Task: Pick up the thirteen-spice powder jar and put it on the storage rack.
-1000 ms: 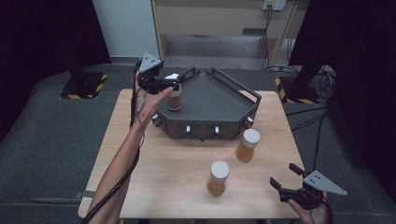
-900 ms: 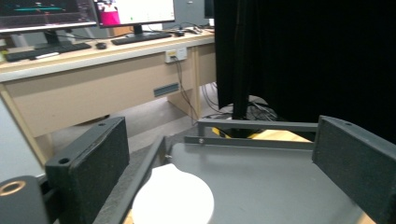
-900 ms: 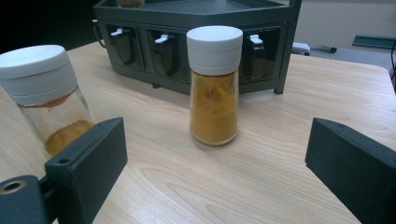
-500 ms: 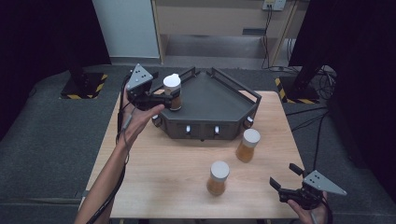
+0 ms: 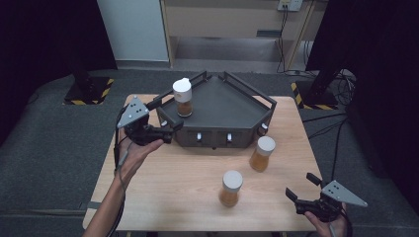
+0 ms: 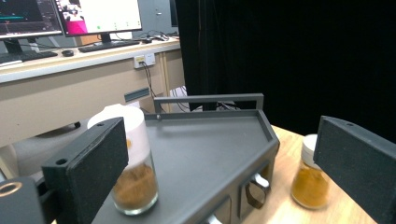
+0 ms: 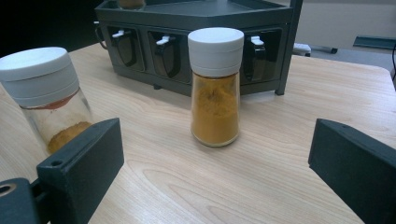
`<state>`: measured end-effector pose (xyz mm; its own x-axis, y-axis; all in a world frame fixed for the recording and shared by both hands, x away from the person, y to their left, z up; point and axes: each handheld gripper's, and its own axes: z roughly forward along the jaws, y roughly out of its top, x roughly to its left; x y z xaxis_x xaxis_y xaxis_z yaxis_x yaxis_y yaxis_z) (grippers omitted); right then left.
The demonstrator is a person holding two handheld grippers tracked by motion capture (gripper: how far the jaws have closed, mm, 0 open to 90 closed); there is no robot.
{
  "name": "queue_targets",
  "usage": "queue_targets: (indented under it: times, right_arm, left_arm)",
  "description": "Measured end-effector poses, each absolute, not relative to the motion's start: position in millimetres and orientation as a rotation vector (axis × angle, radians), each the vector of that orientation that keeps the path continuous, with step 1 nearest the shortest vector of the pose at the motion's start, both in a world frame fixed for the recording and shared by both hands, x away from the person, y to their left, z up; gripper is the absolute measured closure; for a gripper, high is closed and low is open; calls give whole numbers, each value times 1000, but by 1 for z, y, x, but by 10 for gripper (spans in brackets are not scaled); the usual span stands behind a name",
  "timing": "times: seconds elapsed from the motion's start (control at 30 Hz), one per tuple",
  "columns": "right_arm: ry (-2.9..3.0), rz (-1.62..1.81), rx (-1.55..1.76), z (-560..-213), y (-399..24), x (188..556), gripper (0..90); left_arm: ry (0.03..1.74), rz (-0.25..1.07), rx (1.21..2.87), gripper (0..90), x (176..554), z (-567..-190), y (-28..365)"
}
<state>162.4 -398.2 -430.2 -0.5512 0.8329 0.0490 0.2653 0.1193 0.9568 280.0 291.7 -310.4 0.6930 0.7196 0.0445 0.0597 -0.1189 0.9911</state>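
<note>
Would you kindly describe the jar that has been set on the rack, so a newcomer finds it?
Find the dark grey rack at the table's far edge. On its top tray, near the left corner, stands a white-capped spice jar, the one jar off the wooden tabletop.

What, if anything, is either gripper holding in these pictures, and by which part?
Nothing is held. The left gripper is open beside the dark grey metal rack; the right gripper is open above the wooden table.
</note>
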Motion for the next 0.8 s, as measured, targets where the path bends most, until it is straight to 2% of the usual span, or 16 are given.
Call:
queue_targets:
  times: [0.37, 0.8]
  right_arm:
    - [1895, 1441, 1055, -430, -398, 163, 33]
    - [1906, 1440, 1053, -429, -397, 163, 35]
  left_arm:
    - [674, 607, 1573, 20, 245, -362, 315]
    - [697, 605, 1579, 20, 215, -405, 334]
